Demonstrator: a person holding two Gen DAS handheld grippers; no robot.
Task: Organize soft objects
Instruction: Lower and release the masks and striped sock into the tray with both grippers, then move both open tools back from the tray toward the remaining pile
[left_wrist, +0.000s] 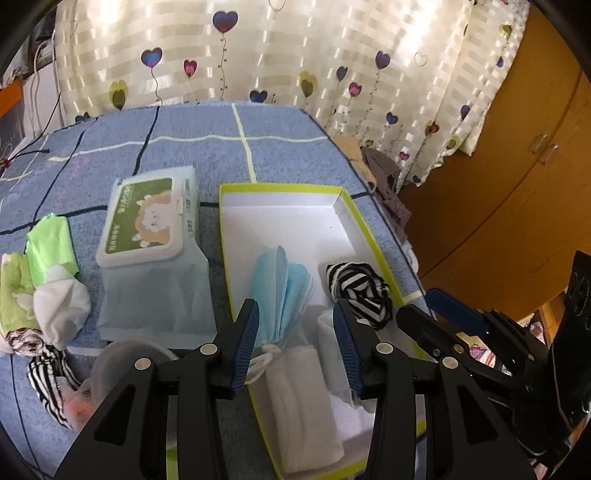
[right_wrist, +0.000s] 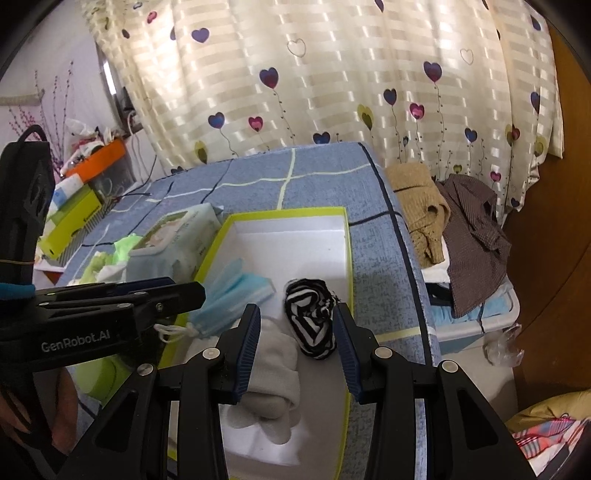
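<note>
Box (left_wrist: 373, 236) with lime rim sits on the blue checked bed (left_wrist: 184, 147), its far half bare white, right rim close to the bed edge. Near half holds blue masks (left_wrist: 288, 291), striped sock roll (right_wrist: 314, 317), white folded cloth (left_wrist: 295, 398). Wipes pack (left_wrist: 151, 218) just left of the box. Left gripper (left_wrist: 295, 347) jaws released over the masks; right gripper (right_wrist: 295, 350) jaws released, flanking the striped roll. Near box corner hidden behind the grippers.

Black tongs (left_wrist: 295, 347) with blue ribbed pads (left_wrist: 245, 347), silver screws
</note>
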